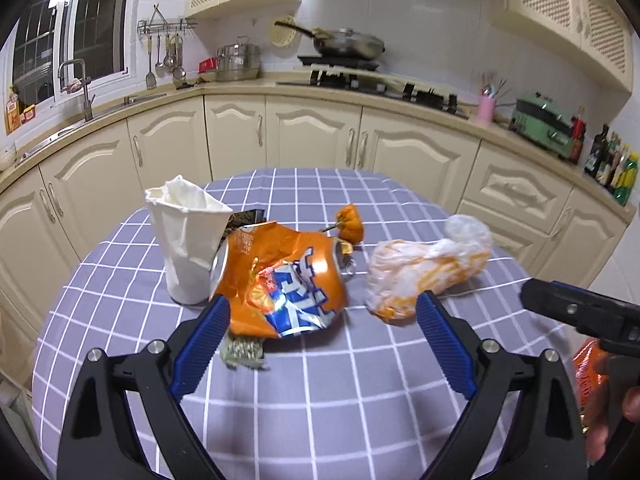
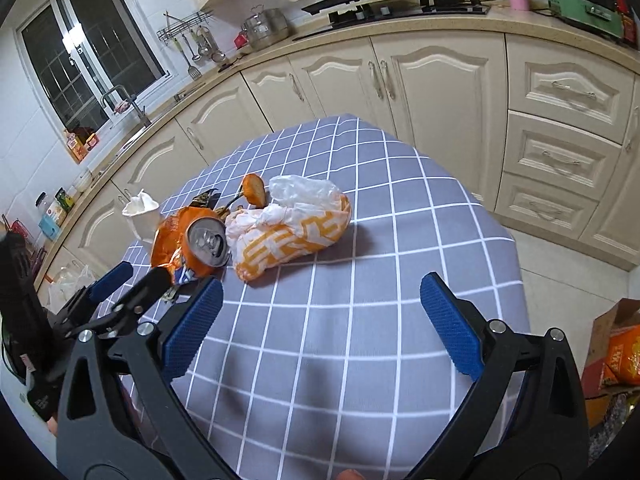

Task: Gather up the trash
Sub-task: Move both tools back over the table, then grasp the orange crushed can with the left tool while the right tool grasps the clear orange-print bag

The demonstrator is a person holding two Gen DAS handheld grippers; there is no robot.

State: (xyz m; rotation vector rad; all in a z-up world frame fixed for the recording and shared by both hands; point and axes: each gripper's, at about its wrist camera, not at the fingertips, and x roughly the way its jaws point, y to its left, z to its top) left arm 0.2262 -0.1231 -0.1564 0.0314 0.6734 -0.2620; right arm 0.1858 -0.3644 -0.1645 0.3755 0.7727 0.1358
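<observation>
Left gripper [image 1: 322, 312] jaws spread wide, empty, straddling the crushed orange soda can [image 1: 282, 280] at 12 o'clock, positioned to clamp it. Right gripper [image 2: 320, 304] equally wide, empty; orange-printed plastic bag [image 2: 290, 236] at 11 o'clock

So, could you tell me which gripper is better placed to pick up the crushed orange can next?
Left. The left gripper is open with the crushed can lying just ahead, between its fingers. The right gripper is also open but faces bare tablecloth, with the can off to its left.
</observation>
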